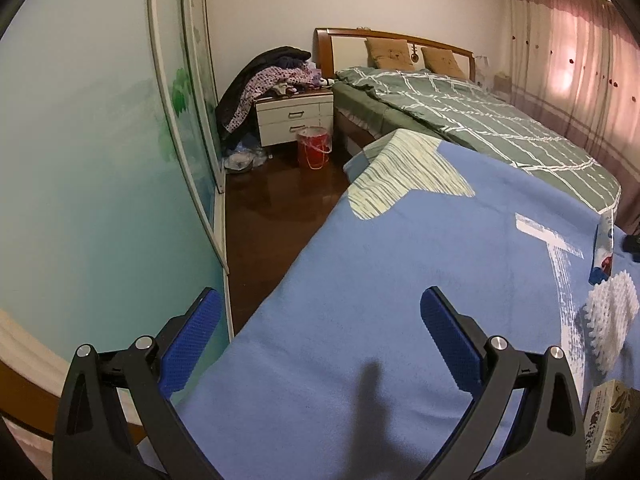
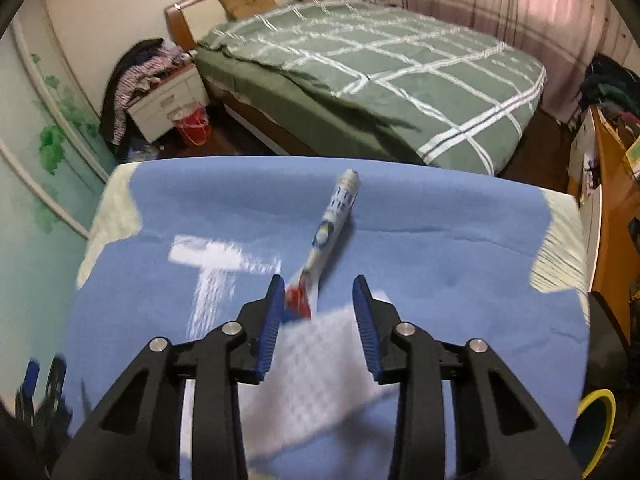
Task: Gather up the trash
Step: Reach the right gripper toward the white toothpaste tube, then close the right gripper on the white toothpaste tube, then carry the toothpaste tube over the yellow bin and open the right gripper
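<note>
Over a blue blanket point(image 2: 440, 248), right gripper point(image 2: 319, 283) parted at a middling gap, gripping nothing. Between and beneath its blue pads point(image 2: 272, 320), a white textured sheet of foam wrap point(image 2: 316, 364) (blurred, edges hard to read). Just ahead of the fingertips, a rolled white wrapper point(image 2: 334, 224) with blue and red print, lying flat on the blanket and slanting away up to the right; near end red, close beside the left fingertip, touching or not impossible to say.

Left gripper point(image 1: 320, 300) spread wide, nothing between the fingers, hanging over the blanket's left edge with dark wood floor point(image 1: 276, 208) beyond. Off to its right, well outside the fingers: the foam wrap point(image 1: 610, 312), the wrapper's end point(image 1: 604, 252) behind it, and a printed carton point(image 1: 612, 420) at the frame edge.

Across the room, green checked bed point(image 2: 380, 80), white nightstand point(image 1: 294, 114) heaped with clothes, red bucket point(image 1: 314, 146) beside it.
</note>
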`<action>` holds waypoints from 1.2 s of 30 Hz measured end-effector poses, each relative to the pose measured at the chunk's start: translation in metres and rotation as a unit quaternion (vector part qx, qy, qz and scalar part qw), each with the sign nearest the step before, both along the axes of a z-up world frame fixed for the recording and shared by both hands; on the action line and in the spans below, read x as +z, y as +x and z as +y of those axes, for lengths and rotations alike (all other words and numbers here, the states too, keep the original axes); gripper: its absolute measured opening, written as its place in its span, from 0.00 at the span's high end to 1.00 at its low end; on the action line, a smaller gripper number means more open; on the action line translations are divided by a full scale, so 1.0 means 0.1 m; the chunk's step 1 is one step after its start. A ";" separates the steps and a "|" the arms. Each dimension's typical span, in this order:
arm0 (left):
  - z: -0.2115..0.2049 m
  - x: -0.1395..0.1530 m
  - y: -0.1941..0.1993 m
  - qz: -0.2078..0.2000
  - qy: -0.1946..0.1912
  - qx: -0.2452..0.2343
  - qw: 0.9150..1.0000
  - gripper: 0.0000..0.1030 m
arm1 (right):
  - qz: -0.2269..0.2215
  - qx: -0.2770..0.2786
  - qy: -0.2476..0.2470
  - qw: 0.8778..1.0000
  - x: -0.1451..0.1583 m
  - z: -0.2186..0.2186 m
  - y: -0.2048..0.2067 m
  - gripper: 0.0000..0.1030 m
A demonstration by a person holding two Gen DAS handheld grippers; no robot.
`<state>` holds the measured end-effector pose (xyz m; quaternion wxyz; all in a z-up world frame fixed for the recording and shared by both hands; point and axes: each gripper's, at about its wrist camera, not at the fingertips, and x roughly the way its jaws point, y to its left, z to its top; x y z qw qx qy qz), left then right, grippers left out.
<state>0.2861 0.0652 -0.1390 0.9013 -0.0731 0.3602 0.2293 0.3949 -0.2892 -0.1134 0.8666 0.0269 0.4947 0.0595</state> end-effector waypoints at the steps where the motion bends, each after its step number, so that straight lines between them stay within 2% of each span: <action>1: 0.00 -0.01 0.00 0.002 -0.002 -0.002 1.000 0.05 | 0.010 -0.006 -0.003 1.000 -0.07 0.02 0.11 0.69; 4: -0.02 -0.03 0.03 0.007 -0.003 -0.007 1.000 0.05 | 0.026 -0.018 -0.010 0.999 -0.22 0.03 0.29 0.74; 6: -0.04 -0.03 0.04 0.009 -0.005 -0.013 1.000 0.05 | 0.036 -0.020 -0.010 0.999 -0.29 0.05 0.39 0.83; 10: -0.08 -0.05 0.05 0.012 -0.008 -0.023 1.000 0.05 | 0.041 -0.012 -0.006 0.999 -0.32 0.07 0.43 0.92; 14: -0.10 -0.04 0.04 0.010 -0.007 -0.025 1.000 0.05 | 0.020 -0.007 0.016 1.000 -0.16 0.07 0.36 0.96; 18: -0.12 -0.03 0.03 0.007 -0.004 -0.028 1.000 0.05 | -0.024 -0.014 0.038 0.999 0.21 -0.05 0.21 0.96; 21: -0.14 -0.02 0.01 0.003 -0.001 -0.031 1.000 0.05 | -0.059 -0.018 0.050 0.997 0.48 -0.21 -0.03 0.96; 25: -0.18 0.01 -0.01 -0.004 0.006 -0.036 0.999 0.05 | -0.111 -0.034 0.037 0.993 0.72 -0.57 -0.62 0.96; 29: -0.20 0.01 -0.03 -0.006 -0.001 -0.047 0.999 0.05 | -0.139 -0.083 0.021 0.987 0.65 -1.06 -1.28 0.96; 32: -0.21 0.02 -0.04 -0.007 0.000 -0.048 0.999 0.05 | -0.156 -0.147 -0.005 0.977 0.49 -1.50 -1.81 0.96; 36: -0.24 0.04 -0.07 -0.016 0.006 -0.048 0.999 0.05 | -0.151 -0.231 -0.013 0.961 0.23 -2.04 -2.37 0.96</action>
